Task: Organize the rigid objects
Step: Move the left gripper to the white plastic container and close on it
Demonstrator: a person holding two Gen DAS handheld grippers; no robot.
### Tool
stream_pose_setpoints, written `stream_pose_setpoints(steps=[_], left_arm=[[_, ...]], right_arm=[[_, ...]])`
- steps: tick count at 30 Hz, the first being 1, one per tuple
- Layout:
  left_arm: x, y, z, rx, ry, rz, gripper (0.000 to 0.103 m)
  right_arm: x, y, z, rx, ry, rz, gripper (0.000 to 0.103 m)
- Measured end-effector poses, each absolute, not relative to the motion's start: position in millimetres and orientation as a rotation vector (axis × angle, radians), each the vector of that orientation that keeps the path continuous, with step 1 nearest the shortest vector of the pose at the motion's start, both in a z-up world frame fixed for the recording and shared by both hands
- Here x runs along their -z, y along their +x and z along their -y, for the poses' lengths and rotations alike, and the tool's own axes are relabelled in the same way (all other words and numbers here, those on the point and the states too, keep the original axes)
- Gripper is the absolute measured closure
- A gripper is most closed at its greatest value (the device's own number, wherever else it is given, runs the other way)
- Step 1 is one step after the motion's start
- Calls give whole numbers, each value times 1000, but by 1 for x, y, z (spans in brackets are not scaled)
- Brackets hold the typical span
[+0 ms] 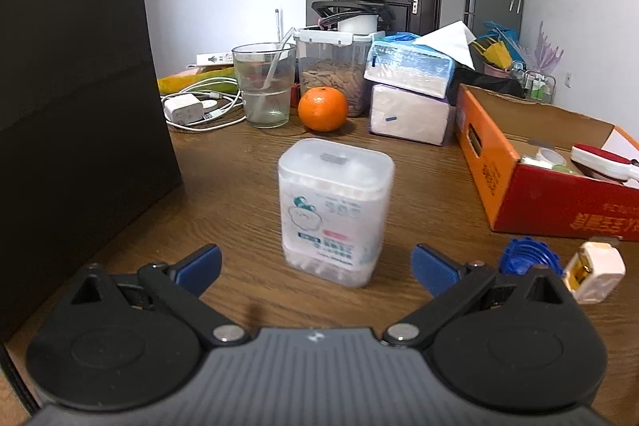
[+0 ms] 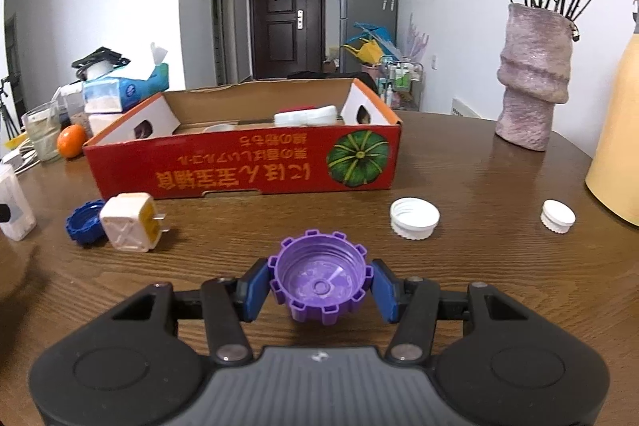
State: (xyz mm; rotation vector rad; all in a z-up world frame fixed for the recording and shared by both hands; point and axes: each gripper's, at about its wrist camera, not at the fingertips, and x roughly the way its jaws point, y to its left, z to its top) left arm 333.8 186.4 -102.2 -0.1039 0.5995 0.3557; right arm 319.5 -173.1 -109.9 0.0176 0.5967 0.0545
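The right gripper (image 2: pixel 320 284) is clamping a purple bottle cap (image 2: pixel 319 276) between its fingers, in front of the cardboard box (image 2: pixel 243 162). The left gripper (image 1: pixel 315 264) is spreading wide before a cotton swab box (image 1: pixel 333 210) standing on the wooden table (image 1: pixel 239 186).

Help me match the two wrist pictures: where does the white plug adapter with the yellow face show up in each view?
Left wrist: the white plug adapter sits at the lower right edge, just right of the blue cap.
Right wrist: it lies left of centre, against the same blue cap.
Shared landmark: the red cardboard box behind it.
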Motion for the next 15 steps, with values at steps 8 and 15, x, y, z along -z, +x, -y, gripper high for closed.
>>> stream_pose_setpoints(steps=[8, 15], left_arm=[[108, 352, -205, -334, -105, -626, 0], [108, 361, -208, -273, -77, -592, 0]], right_arm=[[112, 323, 179, -17, 20, -595, 50], [114, 326, 179, 1, 12, -598, 50]])
